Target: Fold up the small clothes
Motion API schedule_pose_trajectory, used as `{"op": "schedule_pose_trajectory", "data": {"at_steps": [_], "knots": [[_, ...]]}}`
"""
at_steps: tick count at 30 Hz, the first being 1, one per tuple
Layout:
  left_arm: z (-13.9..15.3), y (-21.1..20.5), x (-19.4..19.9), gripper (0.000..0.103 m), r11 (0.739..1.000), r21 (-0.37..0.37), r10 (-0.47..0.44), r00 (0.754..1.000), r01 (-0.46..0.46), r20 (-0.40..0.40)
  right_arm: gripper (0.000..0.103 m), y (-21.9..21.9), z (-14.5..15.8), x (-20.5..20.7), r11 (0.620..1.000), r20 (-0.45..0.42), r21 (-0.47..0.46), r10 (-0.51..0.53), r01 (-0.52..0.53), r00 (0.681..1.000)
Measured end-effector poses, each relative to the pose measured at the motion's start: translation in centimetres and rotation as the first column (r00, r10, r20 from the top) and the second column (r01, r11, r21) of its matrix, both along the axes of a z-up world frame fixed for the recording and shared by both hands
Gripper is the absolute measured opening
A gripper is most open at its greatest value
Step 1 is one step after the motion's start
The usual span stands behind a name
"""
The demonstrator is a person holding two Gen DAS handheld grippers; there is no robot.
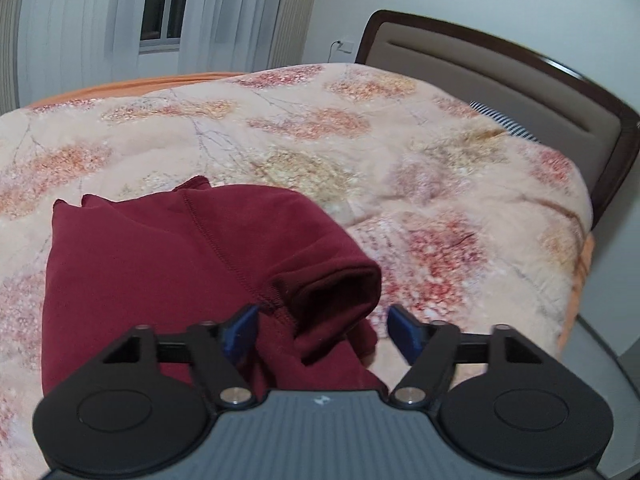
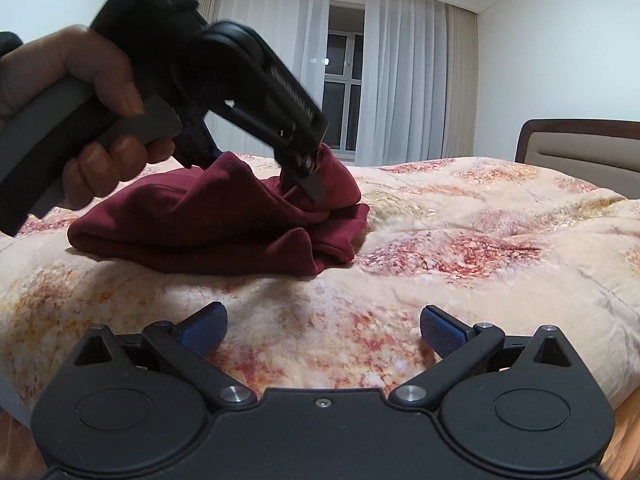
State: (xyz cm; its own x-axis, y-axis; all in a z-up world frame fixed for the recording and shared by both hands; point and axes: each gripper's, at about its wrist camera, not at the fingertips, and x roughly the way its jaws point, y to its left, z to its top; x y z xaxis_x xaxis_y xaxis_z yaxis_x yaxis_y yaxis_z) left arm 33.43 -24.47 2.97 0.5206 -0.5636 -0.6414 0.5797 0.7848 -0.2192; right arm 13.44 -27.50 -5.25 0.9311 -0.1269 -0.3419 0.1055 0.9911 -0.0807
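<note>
Both jaws stand apart: your left gripper straddles the sleeve of the maroon shirt without pinching it, your right gripper hangs released over the quilt. Close too shallow and the bunched sleeve may slip, undoing the fold.

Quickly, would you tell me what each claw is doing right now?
Left claw: open, fingers straddling the maroon garment's sleeve, not clamped.
Right claw: open, empty.

Open floral quilt lies right of the maroon garment; headboard bounds the far side.
</note>
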Motion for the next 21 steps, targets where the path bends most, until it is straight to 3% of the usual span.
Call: {"op": "schedule_pose_trajectory", "data": {"at_steps": [5,9,13,18,21], "knots": [[1.5,2.3,-0.6,0.102,0.997,-0.057,0.058,0.998,-0.056,0.022,0.102,-0.1,-0.1,-0.1,1.000,-0.006,0.011,-0.003,0.003,1.000],[2.2,5.2,-0.9,0.102,0.984,-0.074,0.167,0.984,-0.162,0.064,0.103,-0.2,0.1,-0.1,1.000,-0.011,0.025,-0.013,0.014,1.000],[1.7,8.8,-0.6,0.103,0.951,-0.058,0.309,0.946,-0.305,0.092,0.103,-0.1,0.9,-0.3,0.999,0.016,0.037,-0.029,0.029,0.999],[-0.8,13.1,-0.4,0.103,0.901,-0.055,0.432,0.901,-0.430,0.029,0.102,0.2,3.2,0.2,0.996,0.107,0.092,-0.010,0.000,0.994],[-2.6,14.5,-0.8,0.103,0.889,-0.064,0.455,0.891,-0.454,-0.008,0.103,0.8,4.8,1.8,0.992,0.148,0.115,0.034,-0.051,0.988]]}}
